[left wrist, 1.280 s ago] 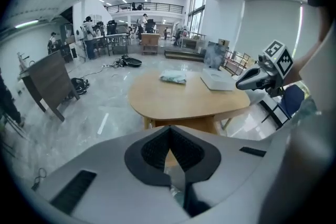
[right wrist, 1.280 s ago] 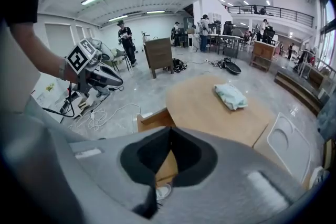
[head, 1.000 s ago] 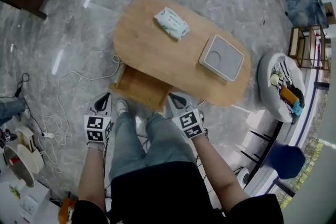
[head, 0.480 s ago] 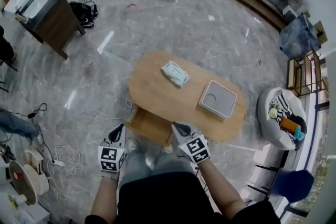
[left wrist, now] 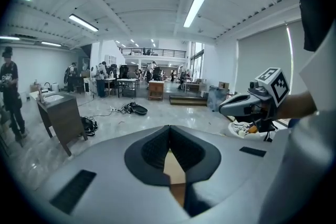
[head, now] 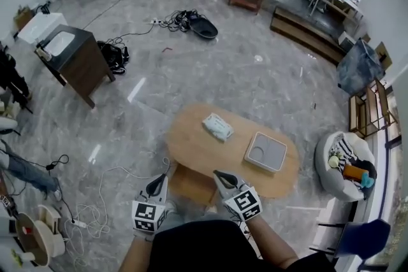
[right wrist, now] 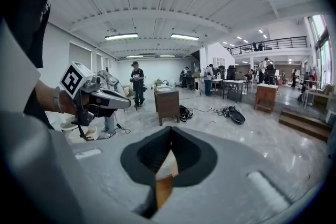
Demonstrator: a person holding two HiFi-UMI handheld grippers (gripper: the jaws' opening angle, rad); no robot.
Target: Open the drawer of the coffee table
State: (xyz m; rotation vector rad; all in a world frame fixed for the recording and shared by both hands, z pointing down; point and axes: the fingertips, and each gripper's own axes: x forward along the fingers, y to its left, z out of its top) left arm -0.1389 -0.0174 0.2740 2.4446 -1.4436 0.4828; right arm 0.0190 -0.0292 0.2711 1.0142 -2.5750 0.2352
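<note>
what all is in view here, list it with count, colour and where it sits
coffee table: one, light wood, oval, middle of the floor
drawer: one, light wood, pulled out at the table's near side
wipes pack: one, white and green, tabletop, left part
square tray: one, grey, tabletop, right part
cabinet: one, dark brown with a white basin, left of the table
round basket: one, white, right of the table, holds mixed items
chair: one, blue, lower right
dark object with cables: one, black, far floor
left tongs: one, grey and black, shut, empty, left of the drawer
right tongs: one, grey and black, shut, empty, right of the drawer
</note>
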